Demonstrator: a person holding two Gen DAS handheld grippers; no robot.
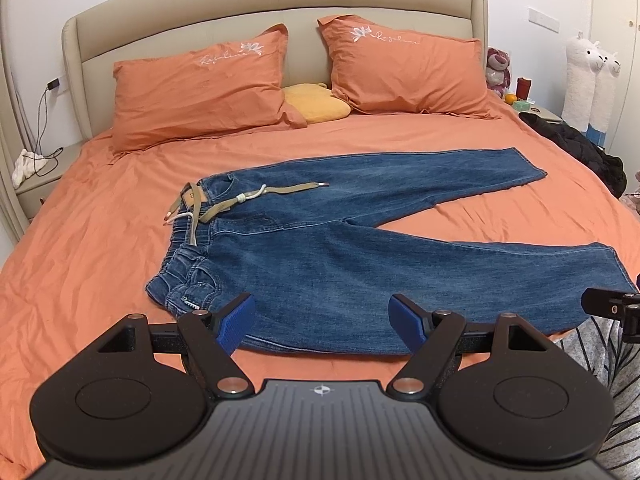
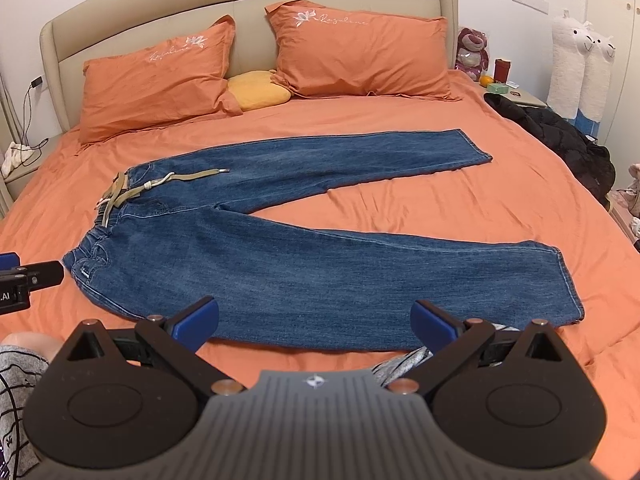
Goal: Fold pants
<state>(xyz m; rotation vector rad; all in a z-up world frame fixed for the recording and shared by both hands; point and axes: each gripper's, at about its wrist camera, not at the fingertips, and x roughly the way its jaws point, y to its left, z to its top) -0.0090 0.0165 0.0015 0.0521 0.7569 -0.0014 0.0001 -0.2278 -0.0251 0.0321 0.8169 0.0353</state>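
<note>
Both the left gripper (image 1: 322, 316) and right gripper (image 2: 314, 318) hover wide apart, holding nothing. Beyond them at twelve o'clock the blue jeans (image 1: 340, 248) lie flat and unfolded on the orange bed (image 1: 100, 220), legs splayed toward three o'clock; every fold remains.

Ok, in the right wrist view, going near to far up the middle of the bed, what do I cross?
Right gripper, open → near leg of the jeans → strip of bare orange sheet → far leg of the jeans → yellow cushion → beige headboard.
</note>
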